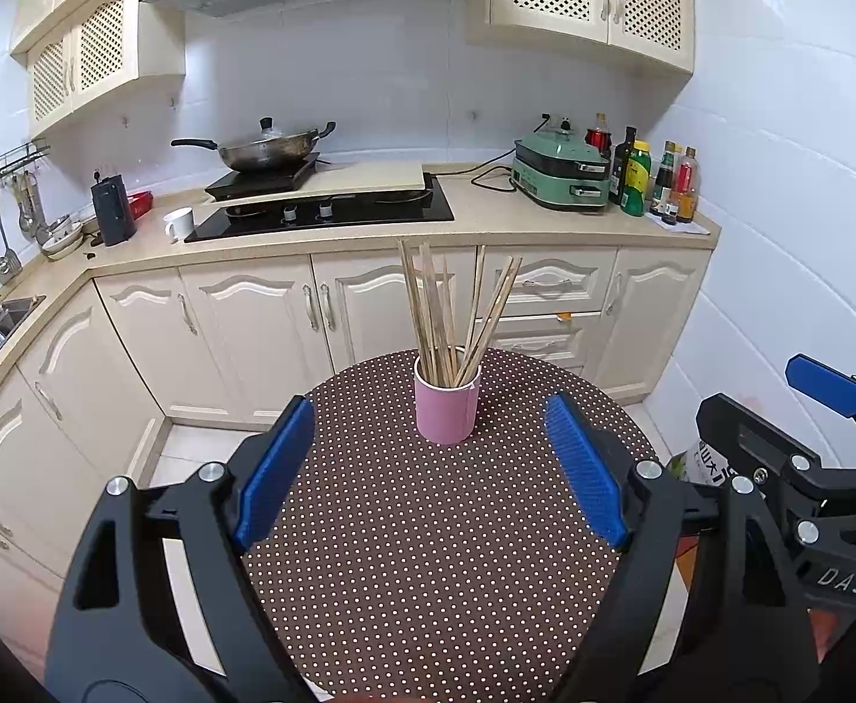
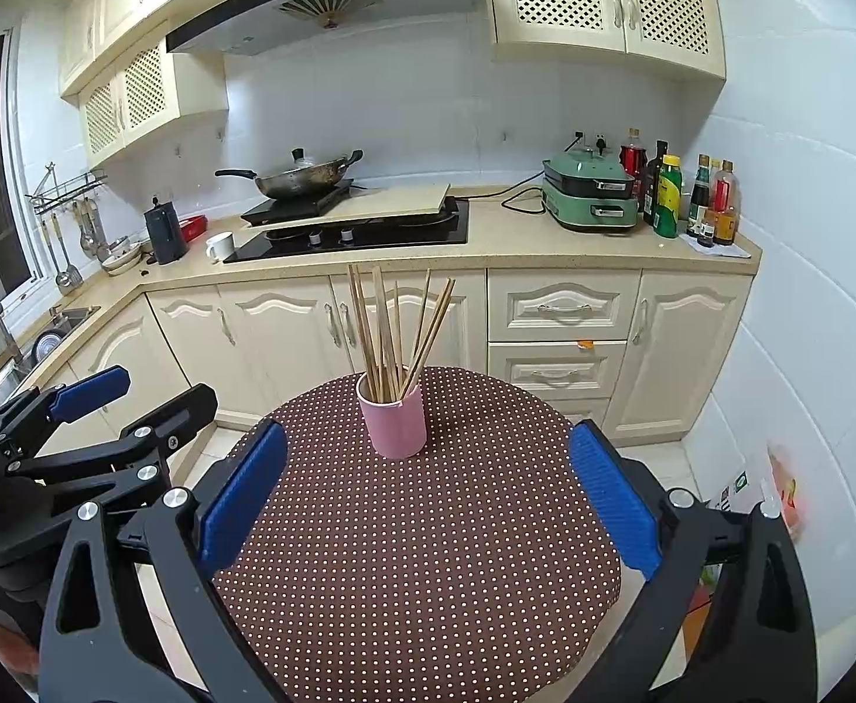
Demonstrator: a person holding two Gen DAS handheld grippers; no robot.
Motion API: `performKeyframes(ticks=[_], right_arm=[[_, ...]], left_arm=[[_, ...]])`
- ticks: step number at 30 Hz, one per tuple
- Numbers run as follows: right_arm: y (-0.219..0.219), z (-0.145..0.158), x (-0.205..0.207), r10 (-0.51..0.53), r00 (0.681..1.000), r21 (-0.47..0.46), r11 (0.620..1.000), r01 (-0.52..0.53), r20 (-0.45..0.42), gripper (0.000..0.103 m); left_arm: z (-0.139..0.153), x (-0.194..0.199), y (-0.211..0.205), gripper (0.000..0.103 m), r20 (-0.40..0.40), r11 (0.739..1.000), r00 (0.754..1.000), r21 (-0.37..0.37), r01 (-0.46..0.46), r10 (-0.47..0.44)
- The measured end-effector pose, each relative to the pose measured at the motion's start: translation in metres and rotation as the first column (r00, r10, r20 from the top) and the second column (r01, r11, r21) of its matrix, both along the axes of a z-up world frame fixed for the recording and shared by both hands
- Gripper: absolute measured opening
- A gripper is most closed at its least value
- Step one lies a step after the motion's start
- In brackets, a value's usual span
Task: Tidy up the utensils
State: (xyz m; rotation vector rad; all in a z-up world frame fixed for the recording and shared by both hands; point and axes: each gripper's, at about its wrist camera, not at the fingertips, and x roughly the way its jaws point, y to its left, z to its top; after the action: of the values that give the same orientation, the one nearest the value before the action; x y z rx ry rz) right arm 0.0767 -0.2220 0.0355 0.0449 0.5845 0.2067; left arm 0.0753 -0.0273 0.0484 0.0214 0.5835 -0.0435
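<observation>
- Pink cup of chopsticks stands at the table's twelve o'clock edge; a nudge could topple it.
- Left claw and right claw both spread, empty; splayed sticks may snag.

"DAS" on the right tongs

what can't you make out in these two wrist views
- Lower ends of the wooden chopsticks: both views, hidden inside the pink cylindrical cup.
- Near edge of the round brown polka-dot table: cut off by the bottom edge and by the open right gripper; likewise behind the open left gripper.
- Labels on the sauce bottles: too small.
- Sink contents: cut off at the left edge.
</observation>
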Motion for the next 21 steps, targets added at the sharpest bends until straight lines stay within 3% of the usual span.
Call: performKeyframes(ticks=[21], right_arm=[[0.0029, -0.0022, 0.0055, 0.001, 1.0, -0.003, 1.0, -0.001, -0.016, 0.093]], left_arm=[[0.0, 0.0052, -0.0011, 0.08, -0.01, 1.0, 1.0, 0.012, 0.011, -0.011]])
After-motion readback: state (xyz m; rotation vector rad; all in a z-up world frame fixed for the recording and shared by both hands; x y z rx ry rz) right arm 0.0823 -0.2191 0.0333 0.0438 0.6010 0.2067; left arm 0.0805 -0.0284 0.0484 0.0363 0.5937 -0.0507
